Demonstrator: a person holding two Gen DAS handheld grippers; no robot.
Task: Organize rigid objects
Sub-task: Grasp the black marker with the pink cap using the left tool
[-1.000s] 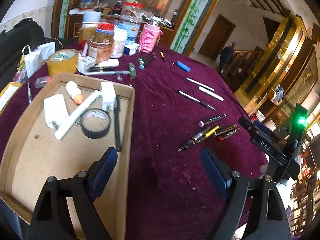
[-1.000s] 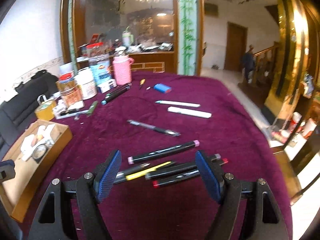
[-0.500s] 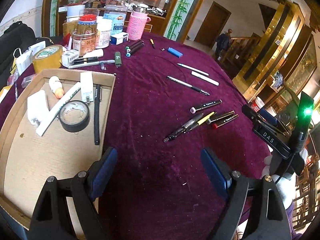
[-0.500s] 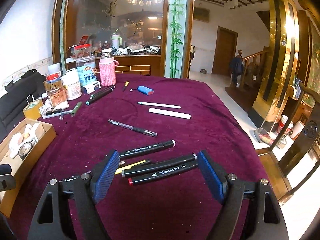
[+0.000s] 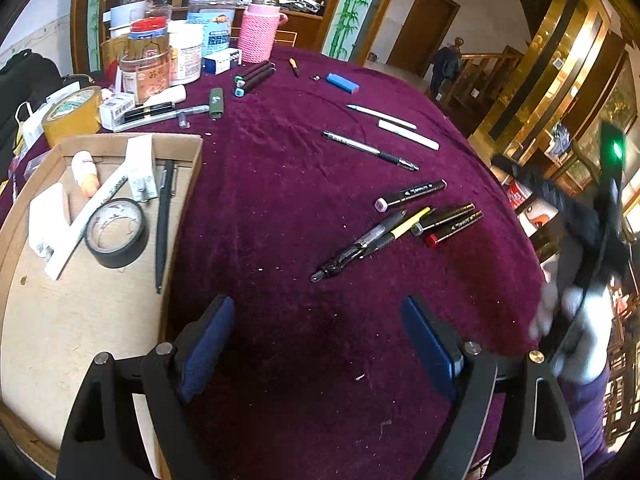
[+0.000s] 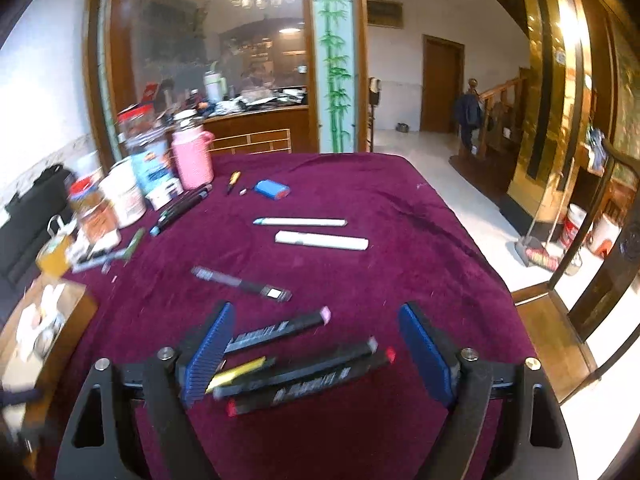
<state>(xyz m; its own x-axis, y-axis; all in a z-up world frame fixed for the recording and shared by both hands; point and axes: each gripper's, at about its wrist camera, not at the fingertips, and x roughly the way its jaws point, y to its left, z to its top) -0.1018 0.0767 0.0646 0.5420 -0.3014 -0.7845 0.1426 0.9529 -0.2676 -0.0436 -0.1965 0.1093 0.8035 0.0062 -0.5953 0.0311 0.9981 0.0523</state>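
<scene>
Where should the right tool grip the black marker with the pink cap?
Mid-barrel, from above, on the black marker with the pink cap. It lies flat on the maroon cloth, apart from the neighbouring pens, so the open right tool should straddle it with fingers across the barrel's long axis.

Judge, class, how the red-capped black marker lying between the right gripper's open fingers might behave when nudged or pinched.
The red-capped marker looks like a straight, hard barrel, so probably stiff and light. It lies flat on the plush purple tablecloth, which should damp rolling. The grey-capped marker lies right alongside, so a nudge may shift both. The right gripper is open.
</scene>
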